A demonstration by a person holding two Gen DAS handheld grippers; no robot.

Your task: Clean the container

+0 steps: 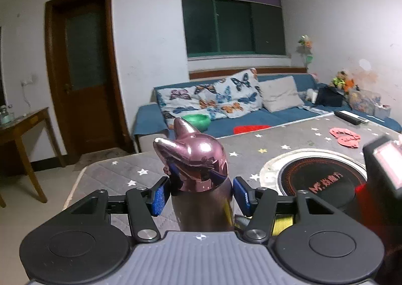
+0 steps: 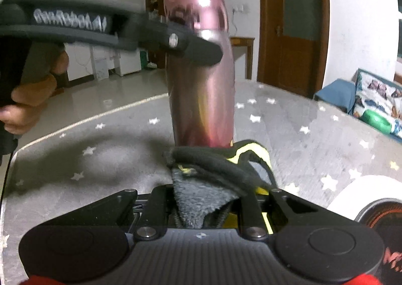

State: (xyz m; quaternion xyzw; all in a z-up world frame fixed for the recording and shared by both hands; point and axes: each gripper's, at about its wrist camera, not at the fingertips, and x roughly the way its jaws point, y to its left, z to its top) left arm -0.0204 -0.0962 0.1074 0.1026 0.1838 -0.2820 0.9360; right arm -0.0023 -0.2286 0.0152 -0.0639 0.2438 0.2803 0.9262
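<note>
Standing upright between the left gripper's (image 1: 199,193) jaws, clamped below its cap, the glossy pink metal bottle (image 2: 203,98) rises straight ahead of the right gripper (image 2: 206,199), whose jaws pinch a grey-and-yellow cloth (image 2: 198,204) against its base.

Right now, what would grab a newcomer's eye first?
The shiny pink bottle with its eared lid, upright on the starry grey table cover between the left gripper's blue pads. Next, the dark cloth bunched in the right gripper, pressed against the bottle's base.
</note>
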